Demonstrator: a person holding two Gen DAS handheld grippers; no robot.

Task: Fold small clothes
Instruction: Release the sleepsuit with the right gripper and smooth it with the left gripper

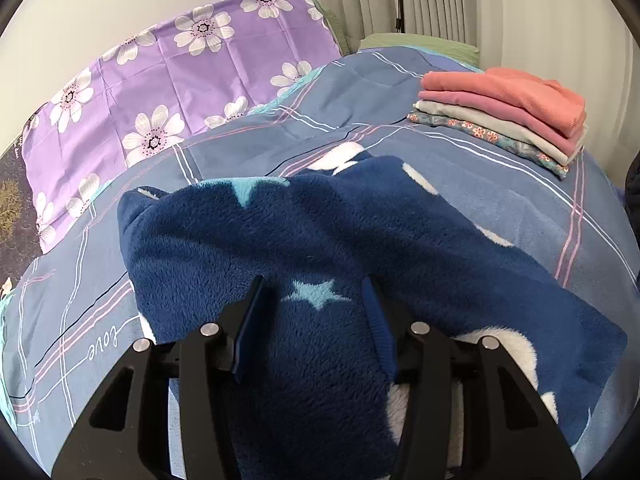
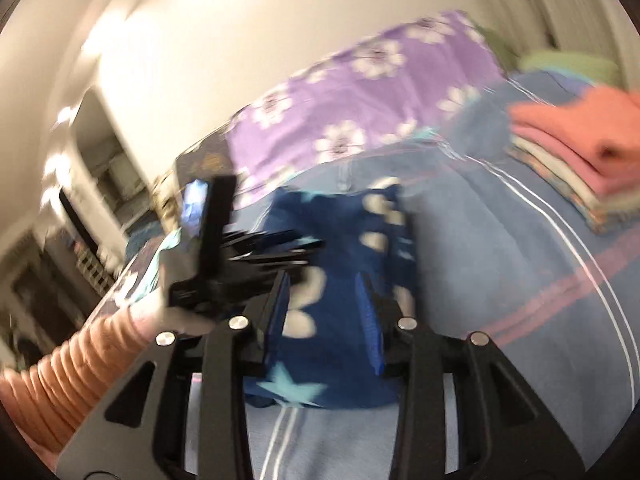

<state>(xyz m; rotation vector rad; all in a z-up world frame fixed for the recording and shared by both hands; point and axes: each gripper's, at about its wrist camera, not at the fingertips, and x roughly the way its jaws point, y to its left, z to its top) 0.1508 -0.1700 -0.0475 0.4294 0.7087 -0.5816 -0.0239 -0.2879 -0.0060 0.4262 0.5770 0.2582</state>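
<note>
Left wrist | fuzzy navy star-print fleece (image 1: 248,240) | ribbed coral stack (image 1: 508,116)

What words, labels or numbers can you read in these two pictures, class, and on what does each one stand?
"love": script lettering printed on the blue plaid bedcover, seen upside down at in the left wrist view.
Faint script on the dark cloth at the left edge: too small to read.
Right wrist view: too blurred; no text can be read.
</note>
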